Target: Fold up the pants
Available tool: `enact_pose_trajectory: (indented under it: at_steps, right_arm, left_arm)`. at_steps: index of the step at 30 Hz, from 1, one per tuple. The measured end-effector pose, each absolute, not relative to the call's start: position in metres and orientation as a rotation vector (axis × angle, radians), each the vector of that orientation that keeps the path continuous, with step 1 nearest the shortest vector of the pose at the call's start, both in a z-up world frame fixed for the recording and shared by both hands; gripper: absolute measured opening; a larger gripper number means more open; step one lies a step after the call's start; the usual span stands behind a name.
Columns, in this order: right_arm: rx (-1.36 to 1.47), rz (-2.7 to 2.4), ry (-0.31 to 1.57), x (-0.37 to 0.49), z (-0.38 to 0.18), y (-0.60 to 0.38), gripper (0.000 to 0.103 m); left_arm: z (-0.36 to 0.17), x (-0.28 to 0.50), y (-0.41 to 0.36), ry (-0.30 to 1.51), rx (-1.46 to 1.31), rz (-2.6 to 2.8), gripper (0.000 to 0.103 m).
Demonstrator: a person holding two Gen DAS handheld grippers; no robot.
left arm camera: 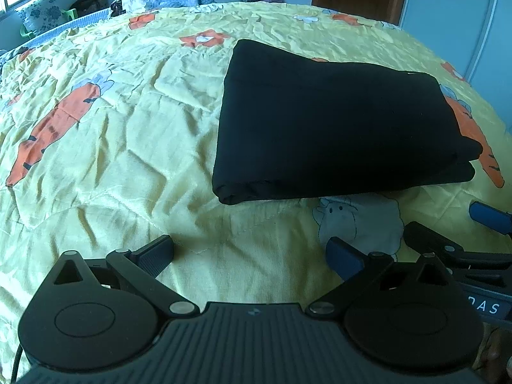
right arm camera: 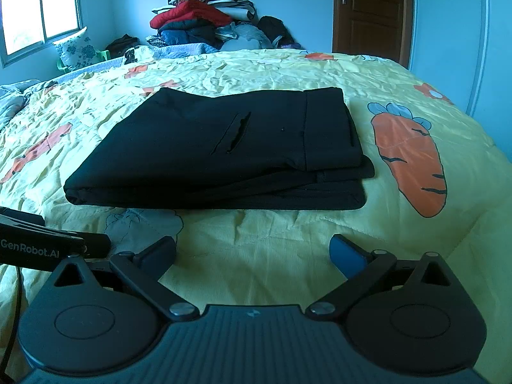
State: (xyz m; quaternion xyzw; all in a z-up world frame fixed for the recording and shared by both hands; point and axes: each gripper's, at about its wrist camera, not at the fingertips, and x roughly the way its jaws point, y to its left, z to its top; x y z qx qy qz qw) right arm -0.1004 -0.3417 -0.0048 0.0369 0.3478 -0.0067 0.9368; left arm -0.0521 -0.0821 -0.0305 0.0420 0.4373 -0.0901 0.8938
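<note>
Your left hand-held gripper (left arm camera: 251,254) and right hand-held gripper (right arm camera: 252,252) both gaped wide, empty. Folded black pants (right arm camera: 220,150) lay at 12 o'clock on the carrot-print bed (right arm camera: 288,249); clothes pile (right arm camera: 204,22) beyond, path unobstructed.

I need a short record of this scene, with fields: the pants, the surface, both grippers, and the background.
pants: black pants, folded into a flat stack of layers, lying on the bed
surface: yellow bedspread with carrot print, wrinkled
left gripper: open, holds nothing, in front of the pants, apart from them
right gripper: open, holds nothing, also apart from the pants
background: pile of clothes by the wall, window, brown door
</note>
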Motion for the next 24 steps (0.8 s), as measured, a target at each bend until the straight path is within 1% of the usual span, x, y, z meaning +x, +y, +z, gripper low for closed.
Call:
enact_pose_trajectory:
  at_steps: [24]
  right_arm:
    - [0.075,-0.014,0.710,-0.1006,-0.0049,-0.3411,0.103]
  left_arm:
    - [-0.0303,-0.0523,-0.0818,0.902,0.081,-0.191,0.103]
